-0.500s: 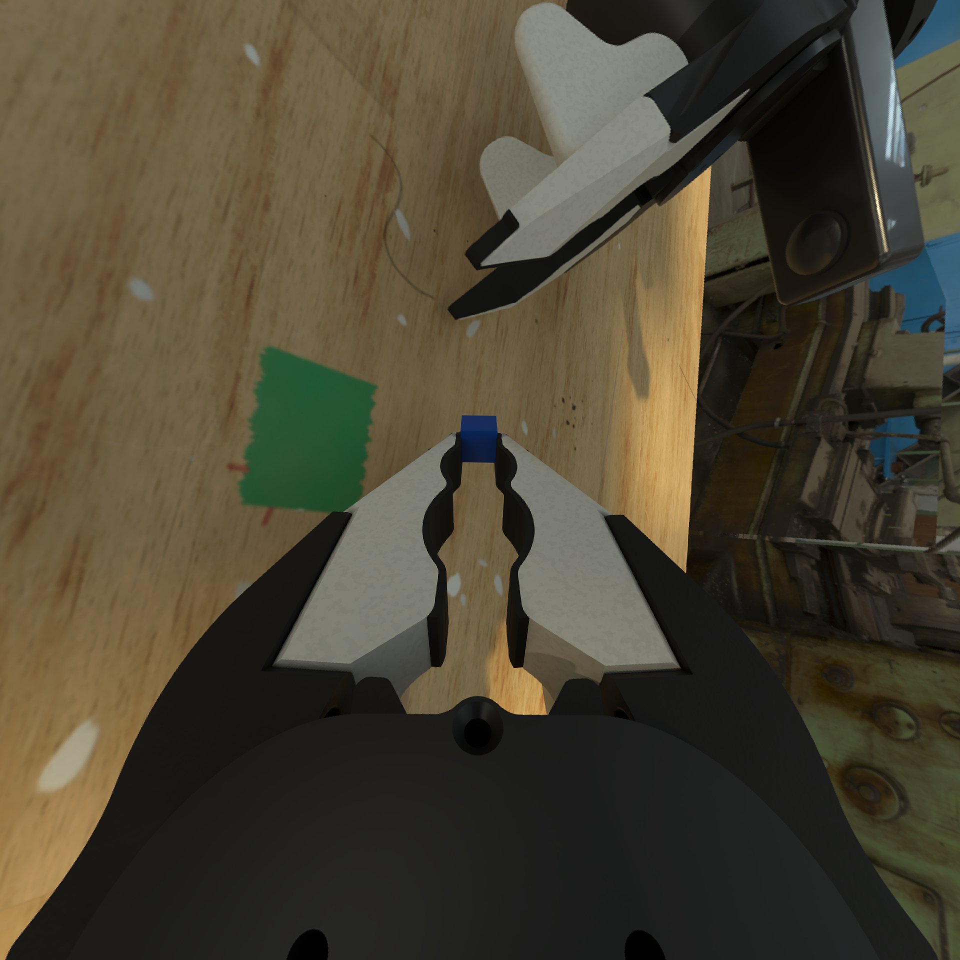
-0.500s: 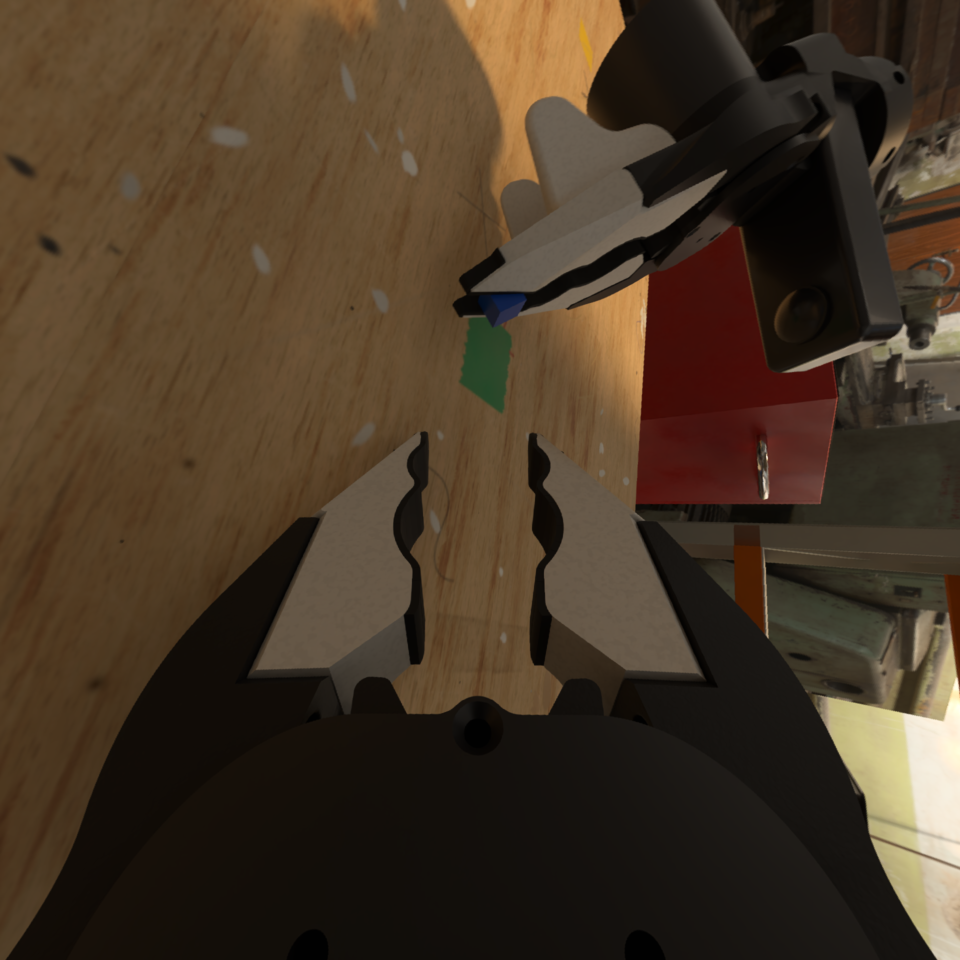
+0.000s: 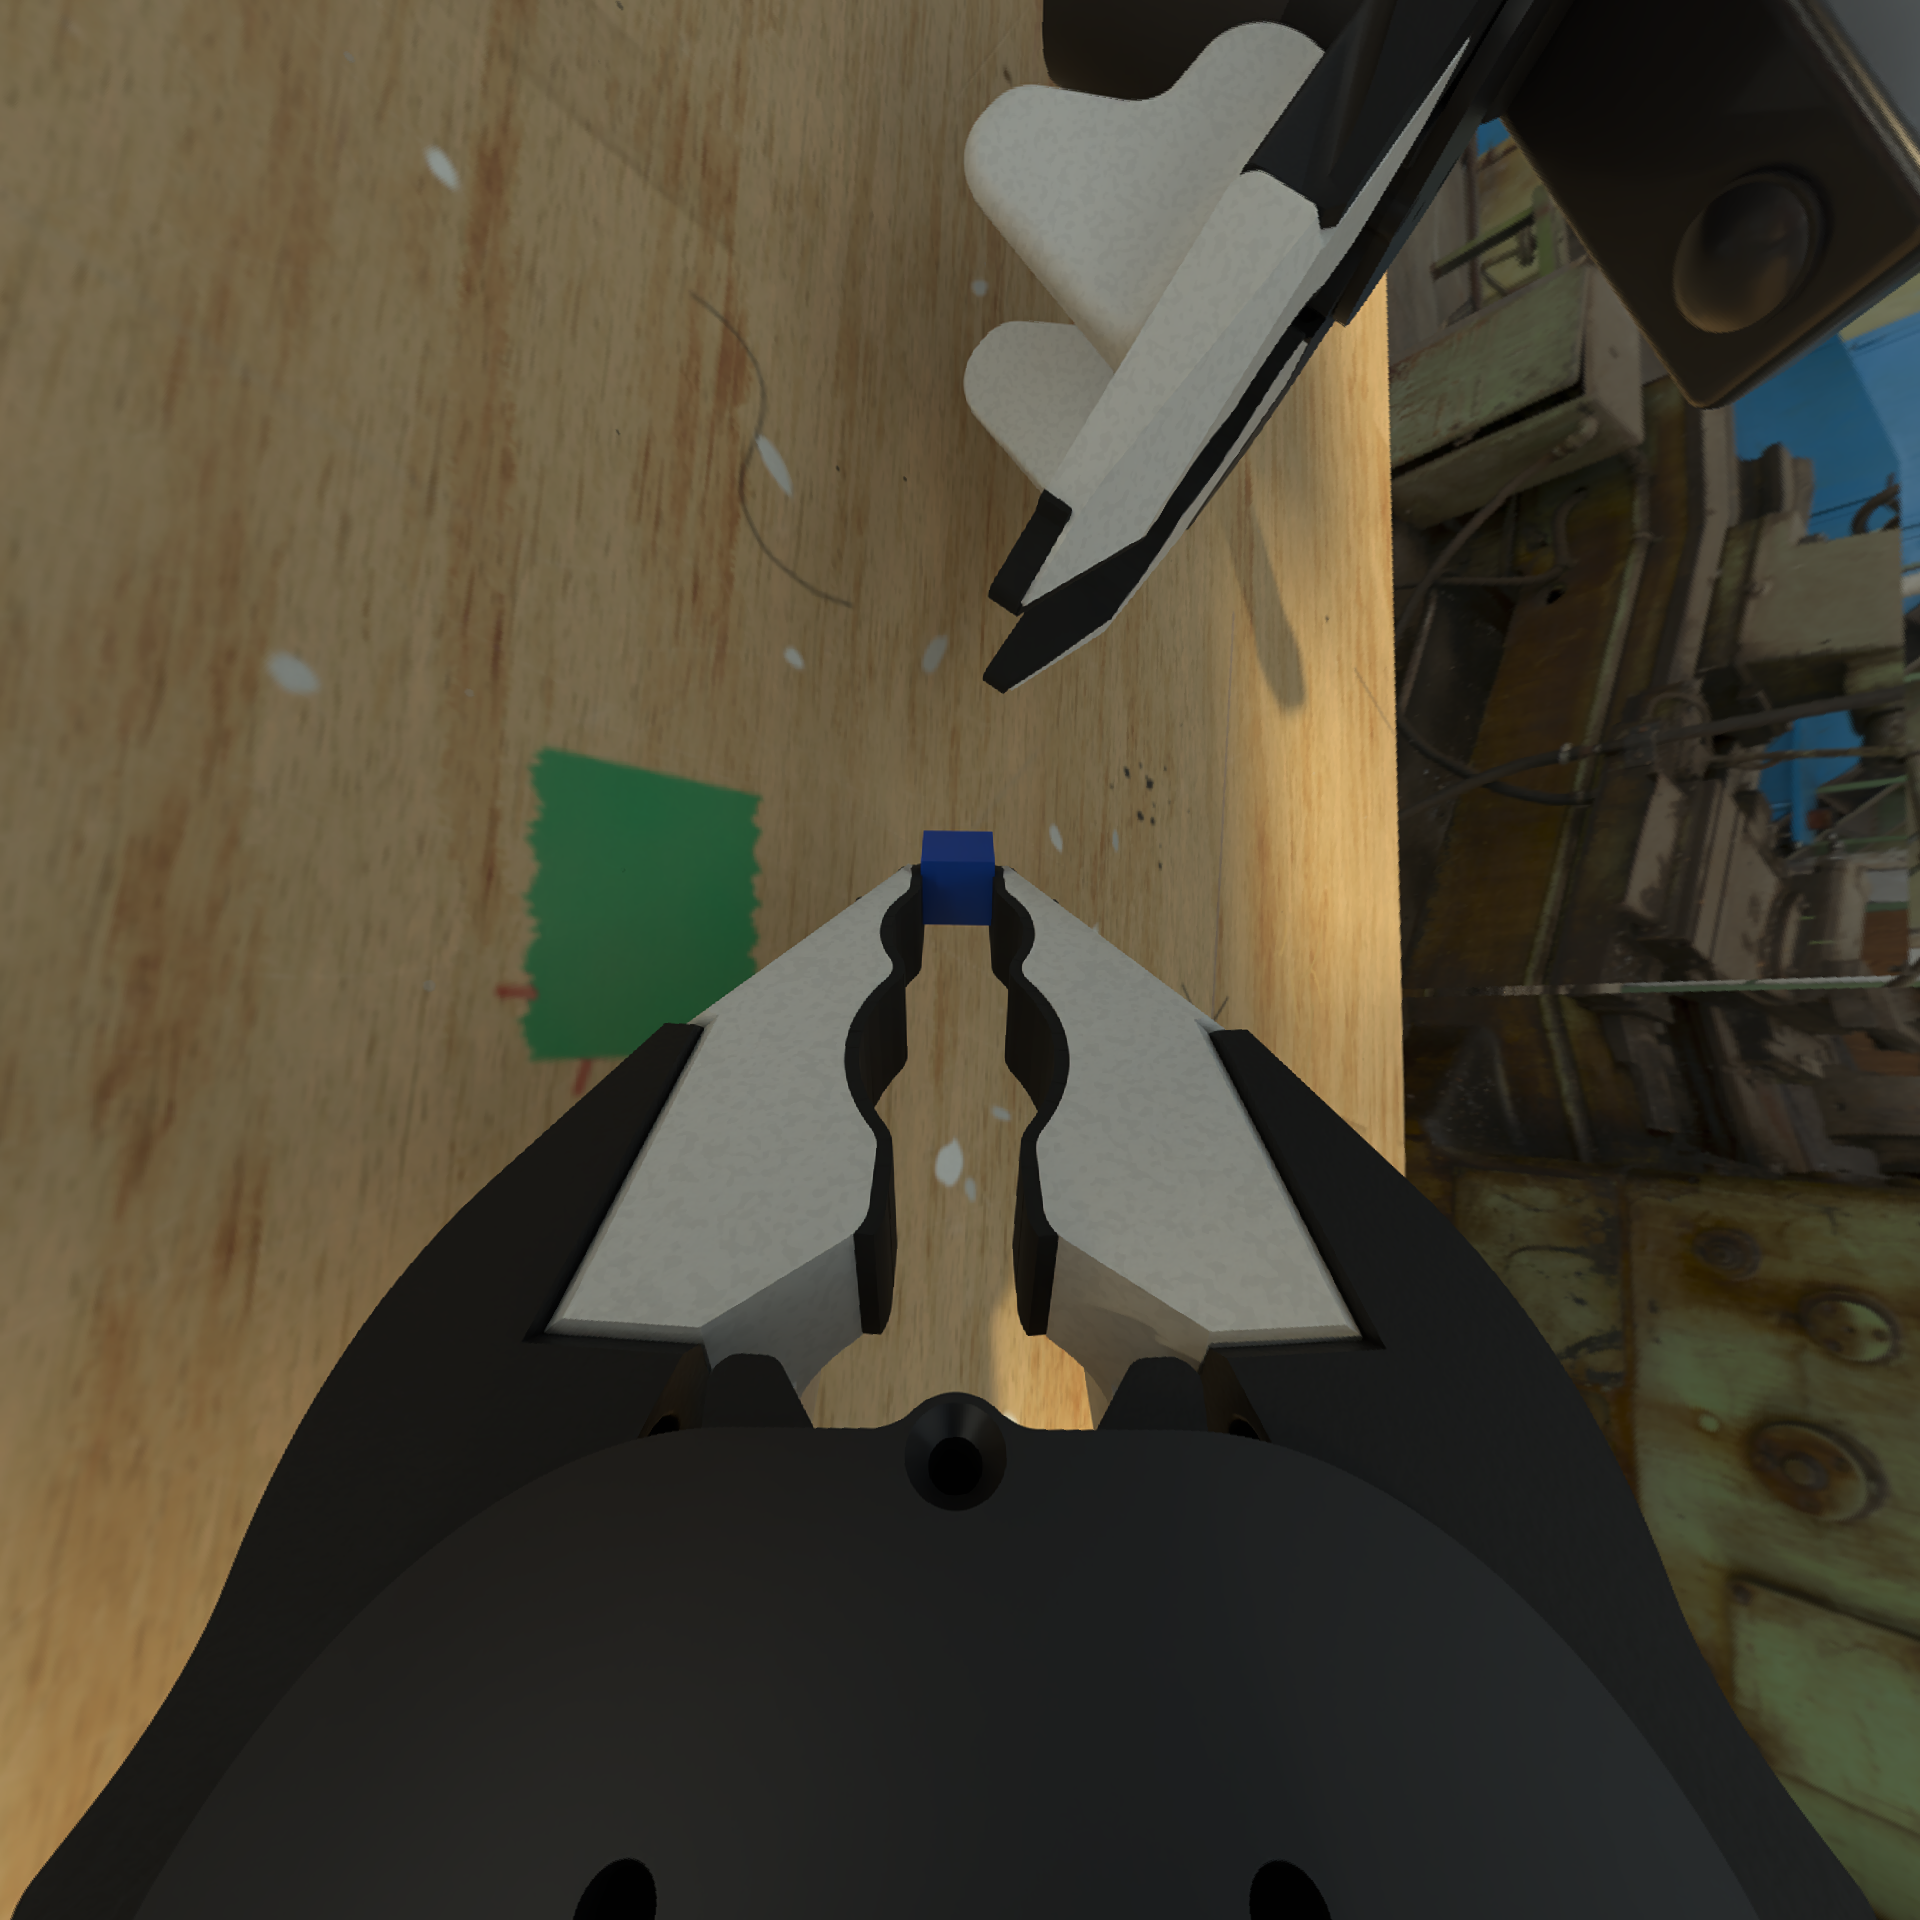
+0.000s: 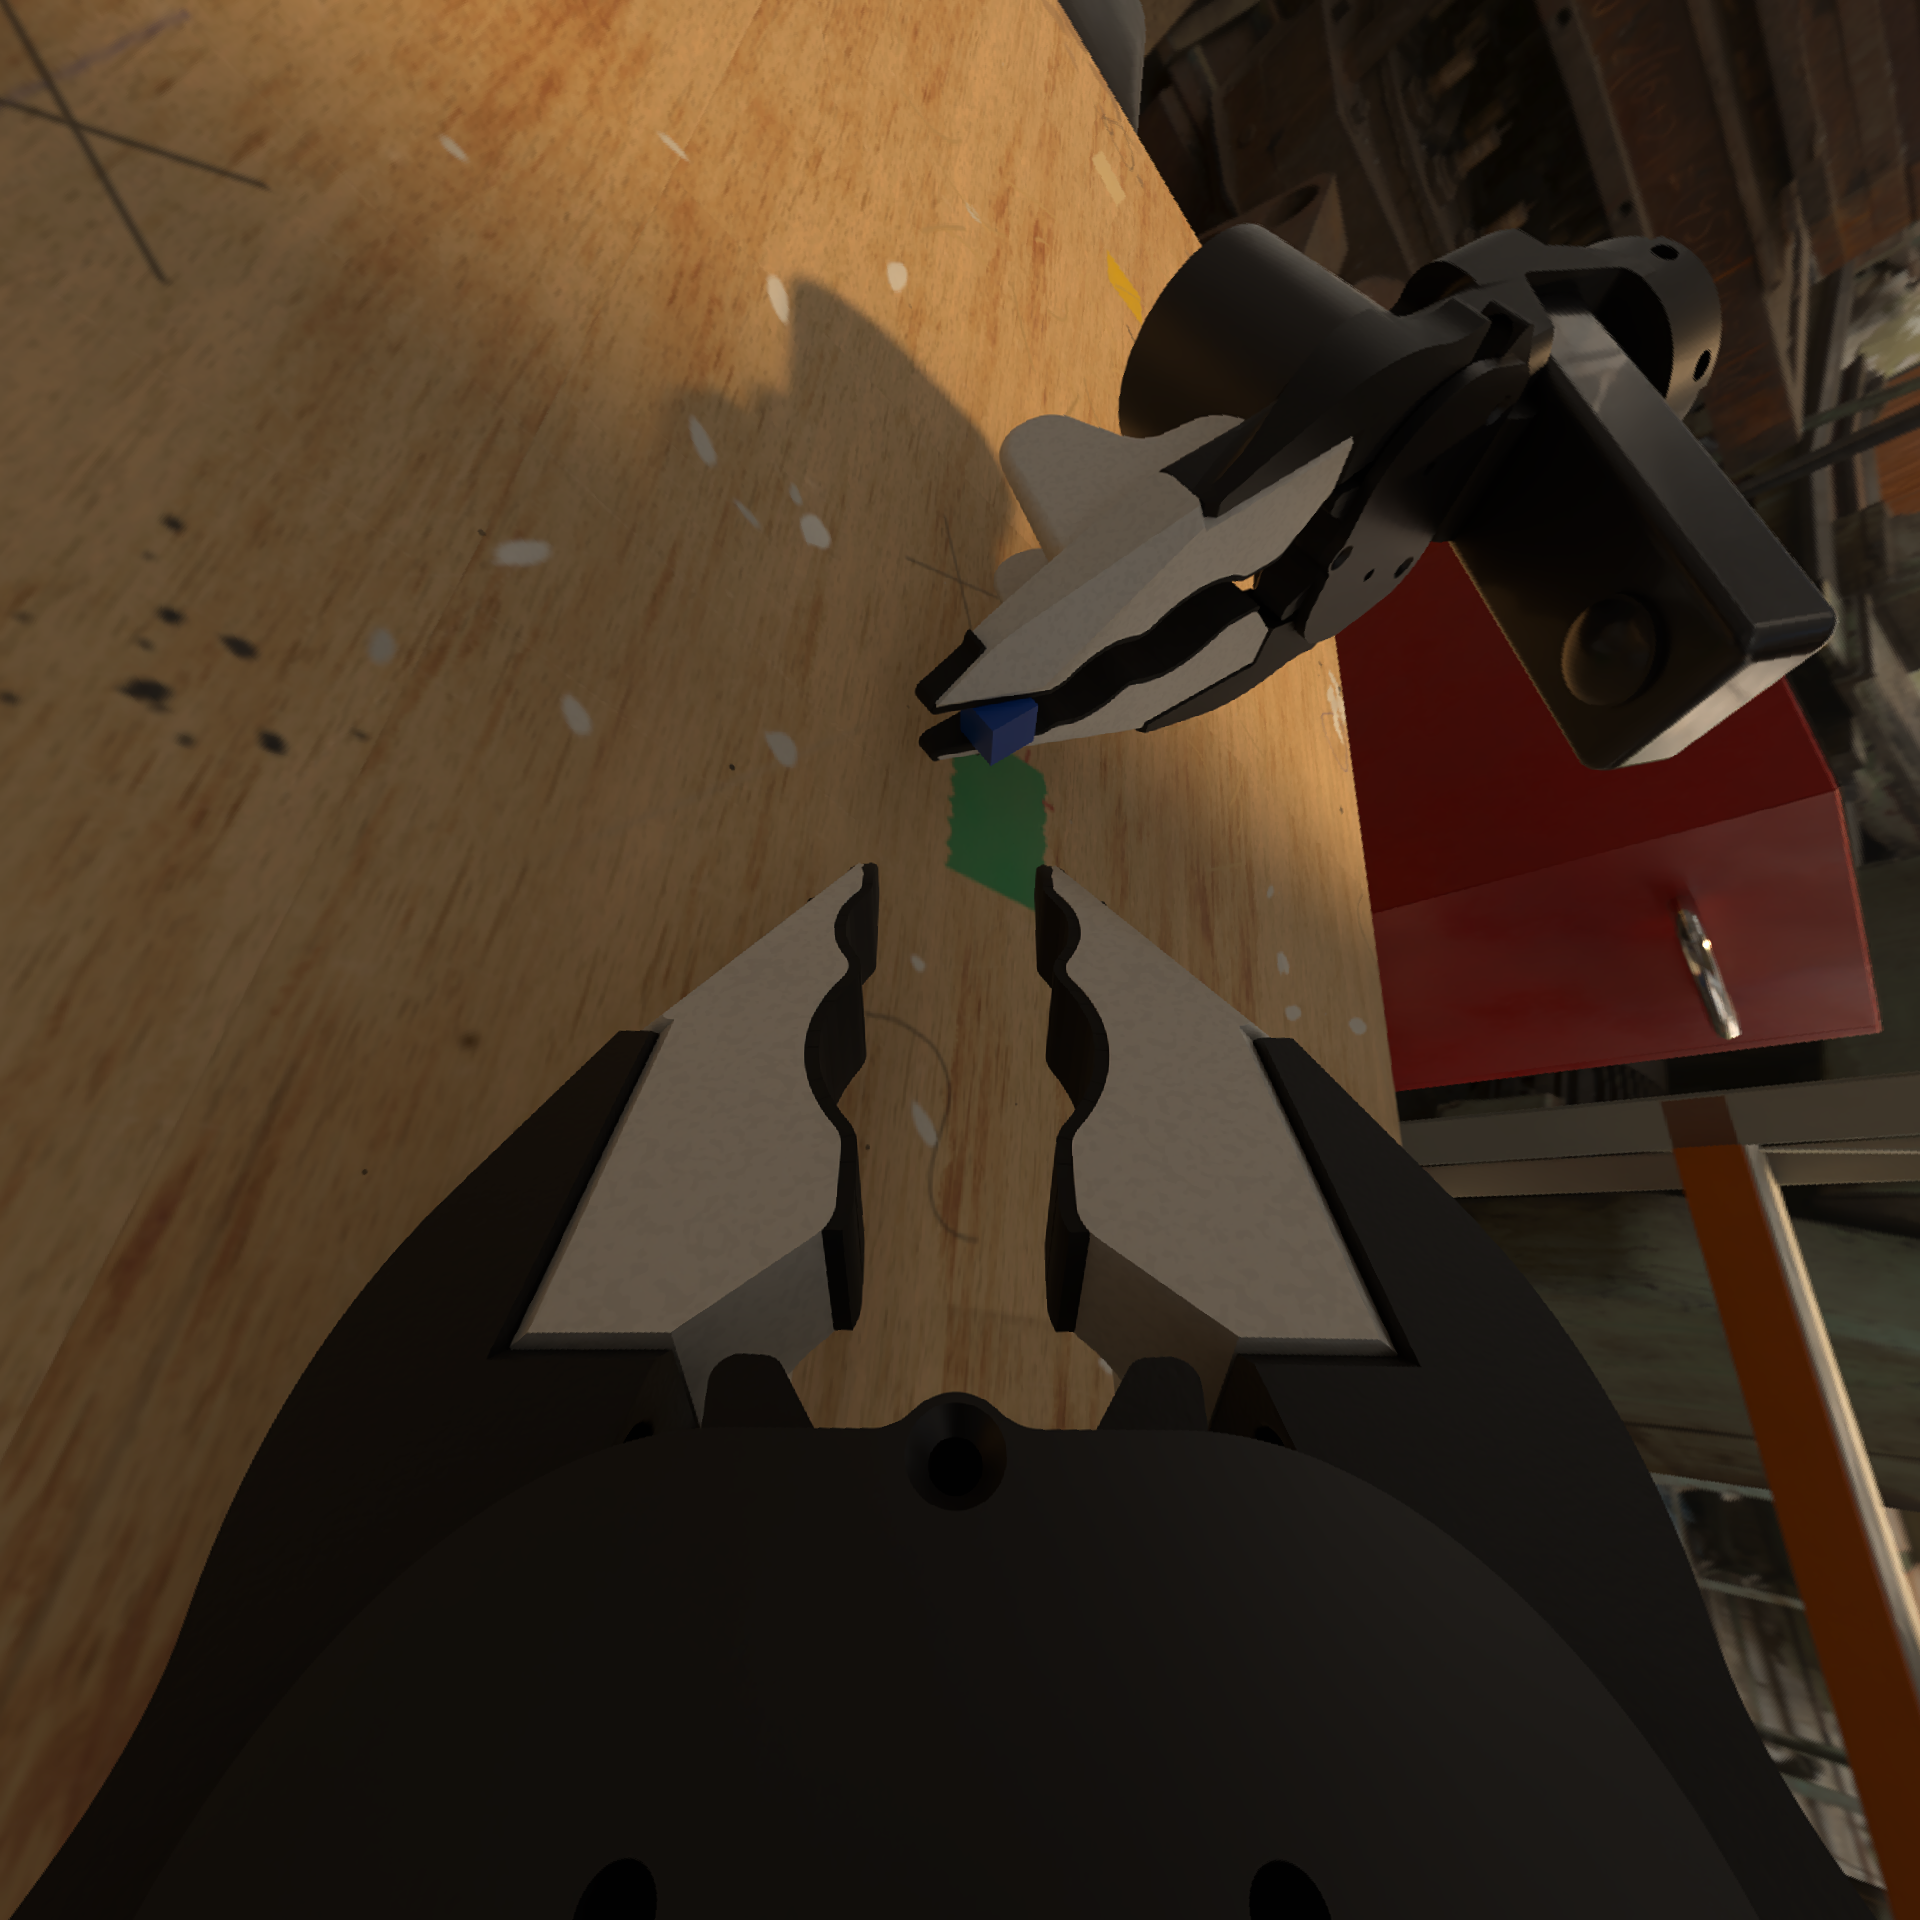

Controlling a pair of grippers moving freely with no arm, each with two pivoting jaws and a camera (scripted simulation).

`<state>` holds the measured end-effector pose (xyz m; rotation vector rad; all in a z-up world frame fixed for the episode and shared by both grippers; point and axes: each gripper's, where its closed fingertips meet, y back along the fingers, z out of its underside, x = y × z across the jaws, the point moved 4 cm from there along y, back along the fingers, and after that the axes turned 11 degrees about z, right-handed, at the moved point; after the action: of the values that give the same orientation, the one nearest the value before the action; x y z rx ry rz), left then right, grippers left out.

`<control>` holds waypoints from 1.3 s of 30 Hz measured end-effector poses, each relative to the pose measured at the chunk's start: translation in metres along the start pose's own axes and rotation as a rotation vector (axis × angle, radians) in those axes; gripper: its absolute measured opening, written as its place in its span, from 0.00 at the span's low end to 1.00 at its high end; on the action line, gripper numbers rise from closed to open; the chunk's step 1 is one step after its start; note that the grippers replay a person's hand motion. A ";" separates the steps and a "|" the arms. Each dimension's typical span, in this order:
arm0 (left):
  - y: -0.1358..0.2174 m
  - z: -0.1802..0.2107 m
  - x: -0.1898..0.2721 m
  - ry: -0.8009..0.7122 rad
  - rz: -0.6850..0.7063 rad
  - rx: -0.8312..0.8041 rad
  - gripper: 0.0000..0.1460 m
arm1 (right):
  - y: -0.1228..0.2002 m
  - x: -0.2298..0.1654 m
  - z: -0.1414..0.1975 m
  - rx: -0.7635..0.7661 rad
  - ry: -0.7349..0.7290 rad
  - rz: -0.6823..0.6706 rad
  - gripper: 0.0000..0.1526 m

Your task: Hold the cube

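Observation:
A small blue cube (image 3: 957,879) is pinched between the tips of my left gripper (image 3: 957,885), held above the wooden table (image 3: 312,520). In the right wrist view the same cube (image 4: 1000,727) shows in the left gripper (image 4: 951,717), above a green patch (image 4: 995,831). My right gripper (image 4: 956,883) is open and empty, a short way from the cube. It shows in the left wrist view (image 3: 1013,644) beyond the cube, apart from it.
A green patch (image 3: 639,904) is painted on the table left of the cube. A red box (image 4: 1621,883) with a metal latch stands off the table's right edge. The table edge (image 3: 1387,727) runs close on the right, with machinery beyond.
My right gripper has pulled back and turned, so the left gripper and cube look farther off in its view. The left gripper stays shut on the cube.

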<state>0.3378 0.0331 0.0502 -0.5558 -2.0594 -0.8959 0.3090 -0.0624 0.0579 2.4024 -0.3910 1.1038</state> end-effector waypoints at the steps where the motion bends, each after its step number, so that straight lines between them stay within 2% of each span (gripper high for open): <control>1: -0.001 -0.001 0.000 0.010 0.008 0.006 0.08 | 0.001 0.001 0.001 0.001 -0.013 -0.006 0.20; 7: -0.003 -0.002 -0.003 0.028 0.032 0.017 0.08 | 0.001 0.005 0.008 -0.030 -0.131 -0.053 0.21; 10: -0.003 -0.001 -0.004 0.022 0.050 0.020 0.08 | -0.002 0.004 0.019 -0.086 -0.136 -0.093 0.22; 16: -0.003 0.000 -0.004 -0.001 0.088 0.015 0.08 | -0.010 0.009 0.024 -0.081 0.070 -0.056 0.23; 18: -0.001 0.001 -0.002 -0.009 0.107 0.022 0.08 | -0.011 0.010 0.020 -0.092 0.071 -0.068 0.21; 20: 0.001 0.003 -0.001 -0.015 0.135 0.047 0.08 | -0.009 0.009 0.013 -0.081 0.007 -0.075 0.20; 23: 0.004 0.002 0.006 -0.004 0.190 0.107 0.08 | -0.001 0.010 0.002 -0.042 -0.013 -0.027 0.20; 30: -0.006 0.004 0.044 -0.085 0.286 0.064 0.08 | 0.023 0.003 -0.035 0.064 -0.009 0.042 0.20; 39: -0.017 0.014 0.056 -0.012 0.125 -0.038 0.08 | 0.028 -0.009 -0.051 0.098 -0.061 0.013 0.20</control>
<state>0.2873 0.0370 0.0828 -0.7035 -1.9979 -0.8618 0.2587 -0.0590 0.0880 2.5280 -0.3818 1.0802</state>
